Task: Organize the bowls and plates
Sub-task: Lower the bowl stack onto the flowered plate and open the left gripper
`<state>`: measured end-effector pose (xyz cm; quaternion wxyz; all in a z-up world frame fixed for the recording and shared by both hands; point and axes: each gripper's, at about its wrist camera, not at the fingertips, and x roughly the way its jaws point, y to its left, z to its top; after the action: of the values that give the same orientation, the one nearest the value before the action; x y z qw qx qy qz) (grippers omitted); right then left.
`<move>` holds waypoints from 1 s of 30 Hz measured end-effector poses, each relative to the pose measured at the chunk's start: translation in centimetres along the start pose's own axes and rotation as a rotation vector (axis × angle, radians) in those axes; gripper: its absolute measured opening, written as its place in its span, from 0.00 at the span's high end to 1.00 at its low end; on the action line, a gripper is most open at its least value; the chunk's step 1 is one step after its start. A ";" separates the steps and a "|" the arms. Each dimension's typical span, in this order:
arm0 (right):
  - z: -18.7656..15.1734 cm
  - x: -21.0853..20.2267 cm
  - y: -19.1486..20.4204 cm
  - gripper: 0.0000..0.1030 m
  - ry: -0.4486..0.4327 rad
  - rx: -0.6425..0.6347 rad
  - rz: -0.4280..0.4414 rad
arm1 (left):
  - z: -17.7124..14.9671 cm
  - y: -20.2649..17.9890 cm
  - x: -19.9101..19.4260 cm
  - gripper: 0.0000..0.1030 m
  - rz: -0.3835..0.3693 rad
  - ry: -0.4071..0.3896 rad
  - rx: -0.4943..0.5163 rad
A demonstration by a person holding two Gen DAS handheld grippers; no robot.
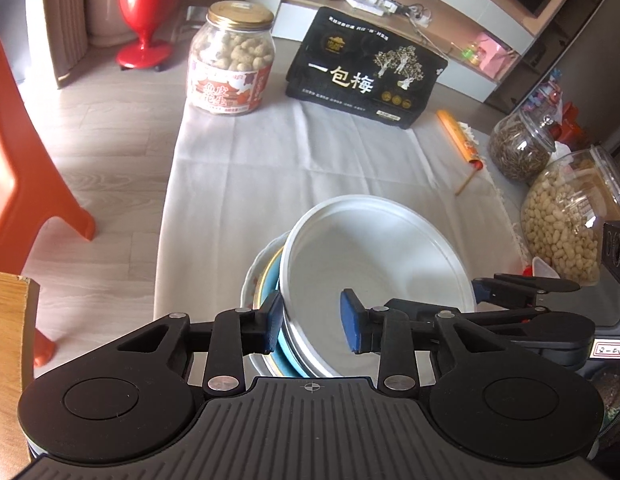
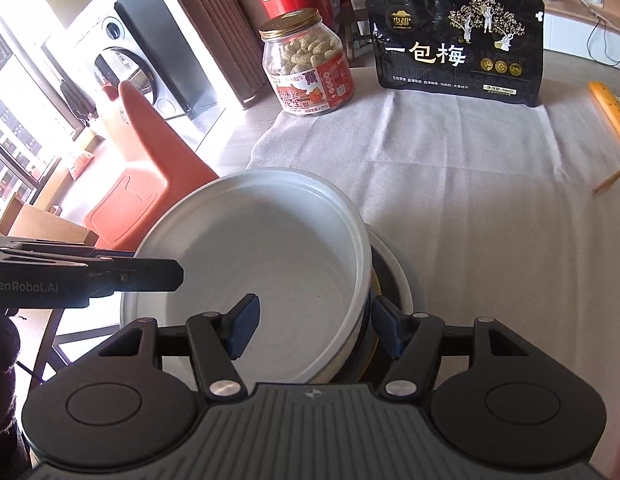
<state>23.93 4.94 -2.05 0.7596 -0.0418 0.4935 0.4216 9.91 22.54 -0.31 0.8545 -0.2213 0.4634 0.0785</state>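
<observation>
A stack of dishes sits on the white cloth (image 1: pixel 238 168). A wide white bowl (image 1: pixel 374 248) (image 2: pixel 262 248) lies tilted on top, over a blue dish (image 1: pixel 272 284) and a patterned plate (image 1: pixel 250 280). My left gripper (image 1: pixel 310 320) straddles the stack's left wall, one pad against the blue dish's outer rim and the other inside the white bowl. On the opposite side my right gripper (image 2: pixel 314 320) spans that wall the same way, its outer pad on the lower dishes (image 2: pixel 398 272). Both look shut on the stack.
At the back of the cloth stand a peanut jar (image 1: pixel 230 68) and a black snack bag (image 1: pixel 366 76). Two glass jars (image 1: pixel 570 216) and an orange packet (image 1: pixel 458 136) crowd the right. An orange stool (image 1: pixel 14 160) stands off the table's left edge.
</observation>
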 end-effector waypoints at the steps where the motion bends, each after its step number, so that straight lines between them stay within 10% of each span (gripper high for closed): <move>1: 0.0 -0.2 0.1 0.38 -0.007 -0.001 -0.006 | 0.0 -0.1 0.0 0.67 0.000 0.003 0.001; 30: -0.2 -2.4 0.4 0.52 -0.052 -0.036 -0.018 | -0.3 0.0 0.6 0.69 -0.021 0.029 -0.022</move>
<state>23.10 3.71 -0.15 0.7750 -0.0490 0.4655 0.4246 10.05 22.36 -0.94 0.8461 -0.2365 0.4724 0.0712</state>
